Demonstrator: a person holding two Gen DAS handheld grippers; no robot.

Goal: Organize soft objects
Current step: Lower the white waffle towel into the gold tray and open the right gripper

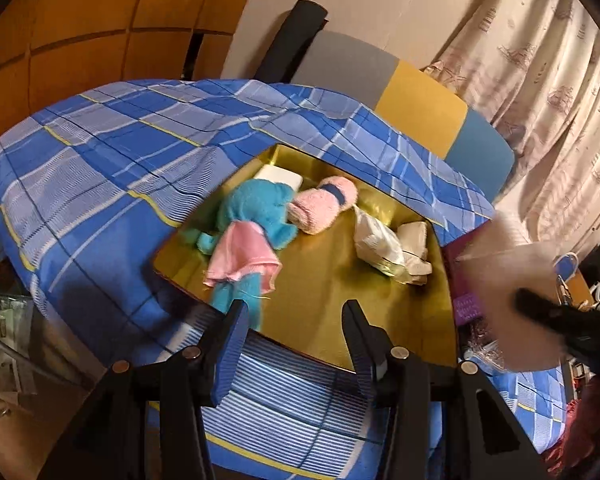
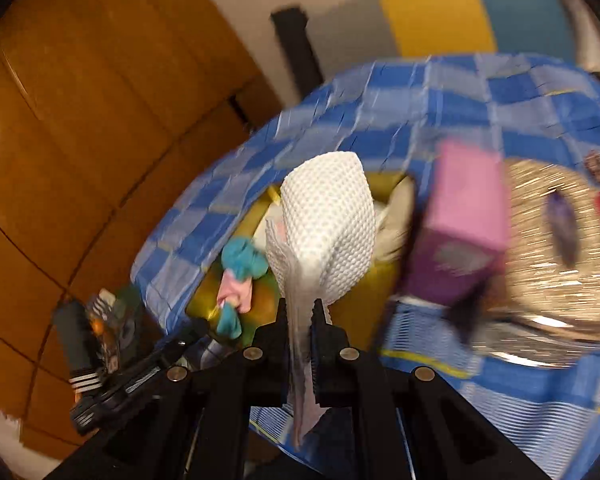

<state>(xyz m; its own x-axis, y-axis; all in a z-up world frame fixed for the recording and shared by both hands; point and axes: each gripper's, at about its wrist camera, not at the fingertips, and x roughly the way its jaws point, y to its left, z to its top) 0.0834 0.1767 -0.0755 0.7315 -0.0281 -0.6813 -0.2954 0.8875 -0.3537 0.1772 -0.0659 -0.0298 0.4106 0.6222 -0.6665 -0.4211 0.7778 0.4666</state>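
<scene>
right gripper [image 2: 302,320]: clenched on a white paper towel [image 2: 326,232], which sticks up from between the fingers above the gold tray [image 2: 352,316] | left gripper [image 1: 296,320]: spread apart, holding nothing, at the tray's [image 1: 320,280] near edge | in tray: blue towel [image 1: 256,208], pink cloth [image 1: 244,258], pink roll [image 1: 324,204], white tissue packs [image 1: 392,250] | tray sits on blue checked blanket [image 1: 100,152]

The left wrist view looks down and forward over the near edge of the gold tray [image 1: 324,280], close above it, toward the wall and curtain beyond. The right wrist view faces the same tray [image 2: 356,312] from its right side, nearer and blurred. Both share the tray and the blue checked bedcover [image 1: 112,148] around it.
</scene>
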